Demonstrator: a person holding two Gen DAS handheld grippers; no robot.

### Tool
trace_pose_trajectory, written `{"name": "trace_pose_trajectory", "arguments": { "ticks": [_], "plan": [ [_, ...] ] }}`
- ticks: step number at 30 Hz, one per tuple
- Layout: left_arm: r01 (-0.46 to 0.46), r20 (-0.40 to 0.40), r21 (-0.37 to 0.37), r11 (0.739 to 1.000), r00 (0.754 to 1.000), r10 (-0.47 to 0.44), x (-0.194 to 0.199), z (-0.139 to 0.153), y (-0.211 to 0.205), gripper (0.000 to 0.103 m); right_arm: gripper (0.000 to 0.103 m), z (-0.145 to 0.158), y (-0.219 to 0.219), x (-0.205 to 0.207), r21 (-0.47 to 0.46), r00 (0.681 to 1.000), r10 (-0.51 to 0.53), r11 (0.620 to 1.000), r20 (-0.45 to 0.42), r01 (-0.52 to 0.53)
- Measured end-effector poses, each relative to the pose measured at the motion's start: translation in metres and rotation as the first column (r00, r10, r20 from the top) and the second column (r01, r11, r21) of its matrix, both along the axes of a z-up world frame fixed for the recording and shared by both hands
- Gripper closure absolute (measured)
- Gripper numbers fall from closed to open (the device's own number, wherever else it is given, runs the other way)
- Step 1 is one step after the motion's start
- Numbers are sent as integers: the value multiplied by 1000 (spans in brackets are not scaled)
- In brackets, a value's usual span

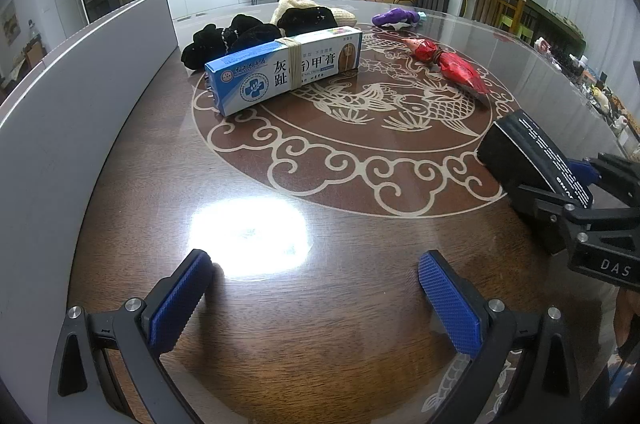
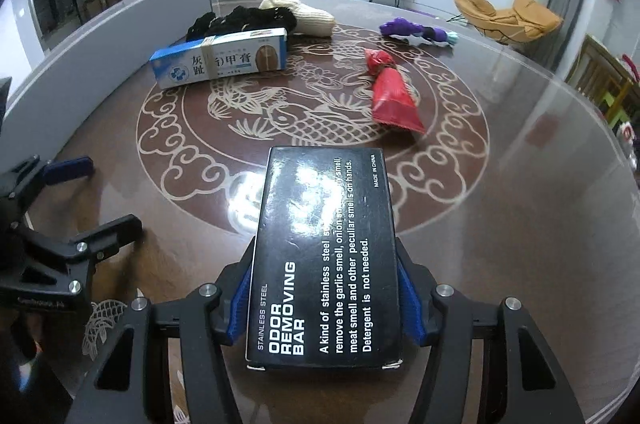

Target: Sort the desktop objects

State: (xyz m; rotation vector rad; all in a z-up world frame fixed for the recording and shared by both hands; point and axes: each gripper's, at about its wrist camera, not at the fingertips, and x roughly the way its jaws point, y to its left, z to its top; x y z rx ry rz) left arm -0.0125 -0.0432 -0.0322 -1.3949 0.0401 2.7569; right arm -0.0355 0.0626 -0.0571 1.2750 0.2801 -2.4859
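Right claw (image 2: 324, 298) clamped on a black box (image 2: 324, 256) printed "ODOR REMOVING BAR"; blue pads (image 2: 410, 304) press both long sides, box lying flat between them with its far end jutting out over the counter (image 2: 500, 264). Claw angled steeply downward. In the left wrist view the same box (image 1: 532, 160) sits at the right edge, raised and tilted, the right claw's black frame around its near end. Left claw (image 1: 316, 298) also pitched downward over bare wood, blue fingers (image 1: 176, 304) wide apart, nothing between them; a bright lamp glare on the glossy top just ahead. Seen from the right wrist view, left claw (image 2: 92, 192) sits low at the left edge. Counter round, dark wood with a pale fish-and-cloud inlay. Farther back: blue-and-white carton (image 2: 220, 62) with a rubber band round it, lying on its long side; black knitwear (image 2: 240, 20) heaped behind it, cream knit piece (image 2: 304, 10) touching that heap; red foil packet (image 2: 390, 92) right of centre; purple item (image 2: 412, 30) near the far edge. Grey panel (image 1: 60, 128) stands along the left rim.
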Motion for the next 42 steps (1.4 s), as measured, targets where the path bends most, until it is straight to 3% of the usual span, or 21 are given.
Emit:
{"name": "trace_pose_trajectory", "arguments": {
  "ticks": [4, 9, 18, 23, 26, 31, 37, 39, 41, 42],
  "plan": [
    [1, 0, 0, 1000, 1000, -1, 0, 0, 0, 0, 40, -2, 2, -5, -42, 1000, -27, 999, 6, 27],
    [1, 0, 0, 1000, 1000, -1, 0, 0, 0, 0, 26, -4, -7, -5, -37, 1000, -12, 999, -7, 12],
    [7, 1, 4, 1000, 1000, -7, 0, 0, -1, 0, 20, -7, -10, -4, -33, 1000, -1, 999, -23, 0],
    [15, -5, 67, 998, 1000, -15, -6, 6, -17, 0, 10, -9, -11, -5, -18, 1000, -3, 1000, -16, 3],
    [-28, -40, -18, 999, 999, 27, -26, 18, -29, 0, 9, -10, -11, -6, -14, 1000, -9, 1000, -15, 9],
    [23, -94, -27, 999, 995, -25, -72, 40, -30, 0, 9, -10, -10, -6, -15, 1000, -9, 1000, -14, 8],
    [51, 10, -83, 995, 999, -50, -139, 24, -26, 0, 9, -10, -11, -6, -15, 1000, -9, 1000, -14, 8],
    [74, -10, -48, 996, 997, -74, -142, 23, -28, 22, 8, -10, -10, -6, -15, 1000, -10, 1000, -13, 10],
    [64, -36, -29, 998, 997, -65, -141, 26, -32, 53, 8, -10, -10, -6, -15, 1000, -9, 1000, -13, 9],
    [75, -46, 9, 997, 996, -74, -139, 29, -34, 59, 8, -10, -10, -6, -15, 1000, -9, 1000, -13, 9]
  ]
}}
